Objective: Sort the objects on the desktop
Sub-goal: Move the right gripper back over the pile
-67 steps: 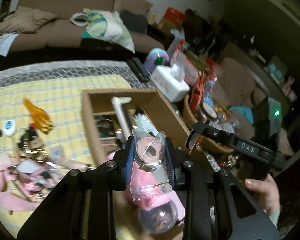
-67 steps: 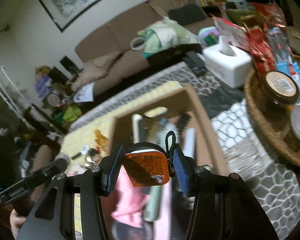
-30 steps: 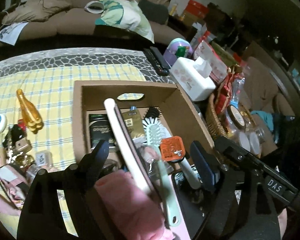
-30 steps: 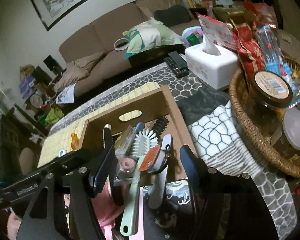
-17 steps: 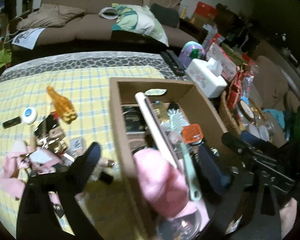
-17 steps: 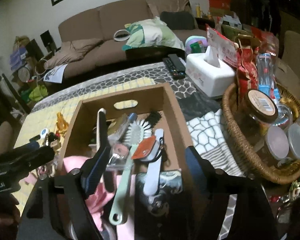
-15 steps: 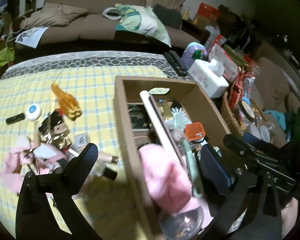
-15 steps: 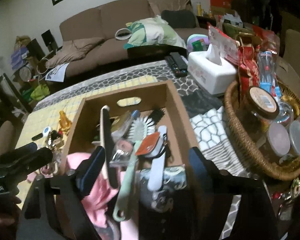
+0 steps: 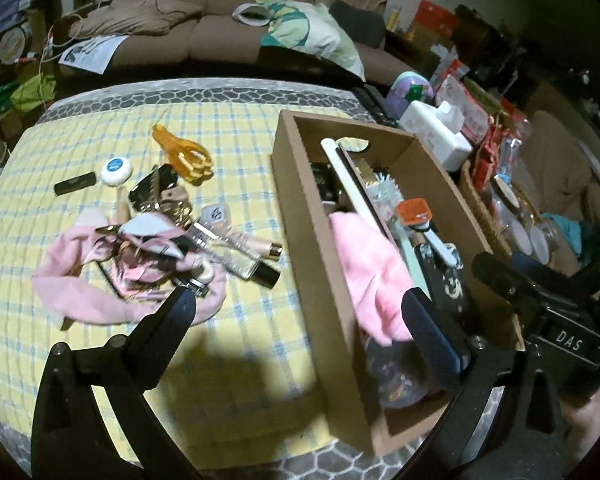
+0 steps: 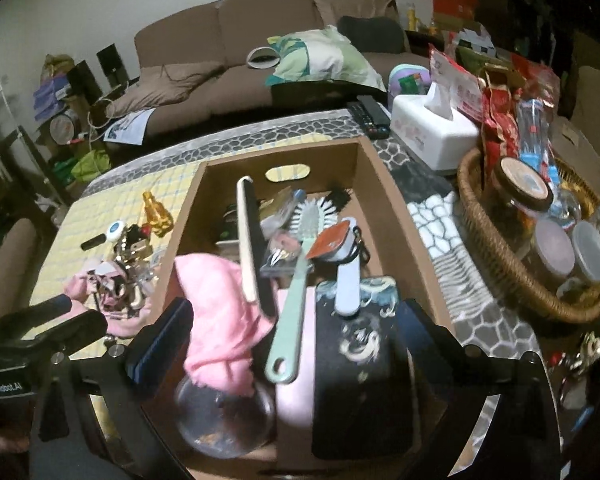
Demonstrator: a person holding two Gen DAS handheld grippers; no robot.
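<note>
Now both grippers gape empty: the left gripper (image 9: 296,312) straddles the near wall of the one cardboard box (image 9: 300,184), while the right gripper (image 10: 292,320), jaws just widened, hangs over its contents. Inside lie a pink cloth (image 10: 220,304), green brush (image 10: 296,280) and orange packet (image 10: 332,242). Only the left view shows the whole loose pile (image 9: 148,240) on the yellow-check surface (image 9: 240,360); the right shows one wicker basket (image 10: 500,264) and one tissue box (image 10: 432,132).

Left black tongs (image 9: 296,316) spread wide, empty; right black tongs (image 10: 292,320) just opened further, nothing gripped, both angled downward.
</note>
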